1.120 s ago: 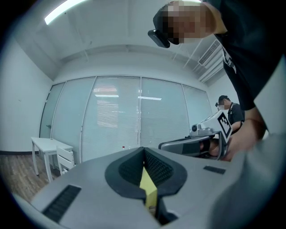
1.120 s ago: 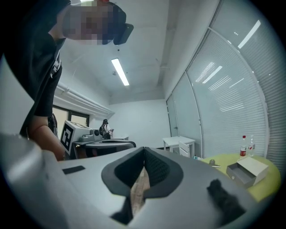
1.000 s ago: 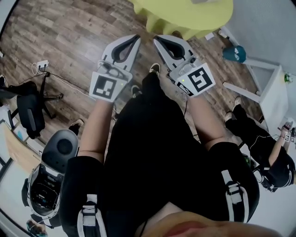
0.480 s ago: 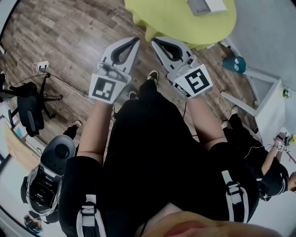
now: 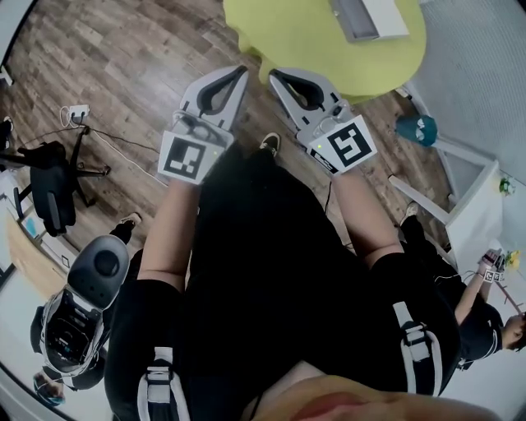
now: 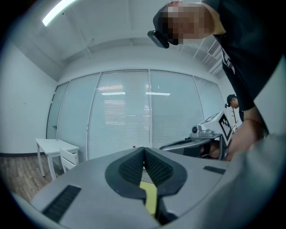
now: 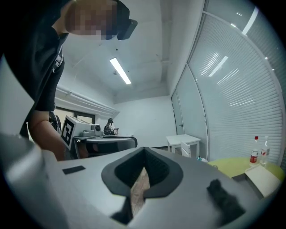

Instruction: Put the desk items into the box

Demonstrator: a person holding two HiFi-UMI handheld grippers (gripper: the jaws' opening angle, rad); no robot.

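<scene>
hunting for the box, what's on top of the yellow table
A white box sits on the yellow table; the right gripper view also shows two bottles. The table's far side lies outside the frame.

Round yellow-green desk (image 5: 304, 41), top centre of frame. Shallow white rectangular box (image 5: 367, 16) lies on it, at the frame's upper edge.

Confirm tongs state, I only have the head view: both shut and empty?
Observer: In its own view the left tongs are shut, with nothing between them.
Operator: And the other?
Observer: The right tongs are shut too, and empty.
Operator: Anything on the yellow table past my frame?
Observer: Two bottles stand at its far edge, seen from the right gripper view.
</scene>
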